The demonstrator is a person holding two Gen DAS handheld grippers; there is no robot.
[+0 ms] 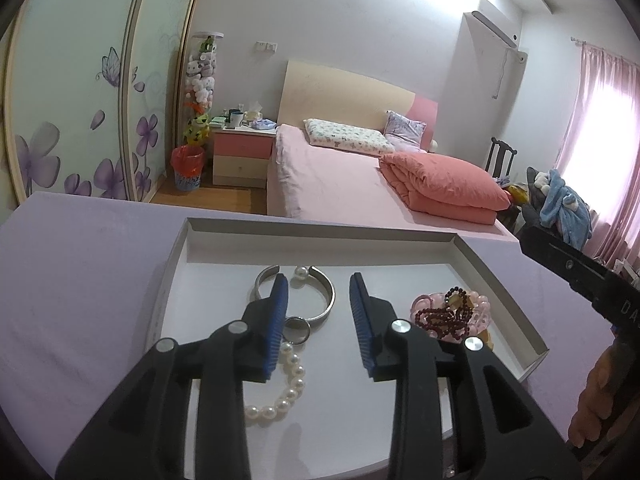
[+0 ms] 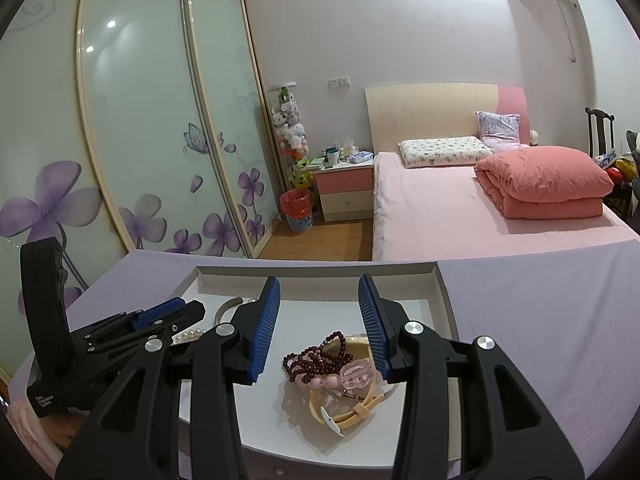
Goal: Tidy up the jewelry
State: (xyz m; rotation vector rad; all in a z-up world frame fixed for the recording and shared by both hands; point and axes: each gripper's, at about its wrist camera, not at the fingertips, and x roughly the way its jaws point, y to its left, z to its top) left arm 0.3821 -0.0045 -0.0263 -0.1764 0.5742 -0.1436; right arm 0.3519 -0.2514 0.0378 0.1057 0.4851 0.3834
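1. A shallow white tray [image 1: 500, 280] sits on a lilac tabletop [image 1: 80, 280] and holds the jewelry.
2. The left gripper [image 1: 319, 292] hangs over the tray, jaws apart and empty, above a silver bangle [image 1: 326, 300], a ring [image 1: 297, 328] and a pearl bracelet [image 1: 288, 384].
3. The right gripper [image 2: 319, 292] is also spread and empty, above dark red beads [image 2: 316, 356] tangled with a pink bracelet [image 2: 352, 378].

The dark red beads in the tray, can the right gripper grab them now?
Probably yes. The right gripper is open above the dark red beads, which lie on top of the pile, uncovered.
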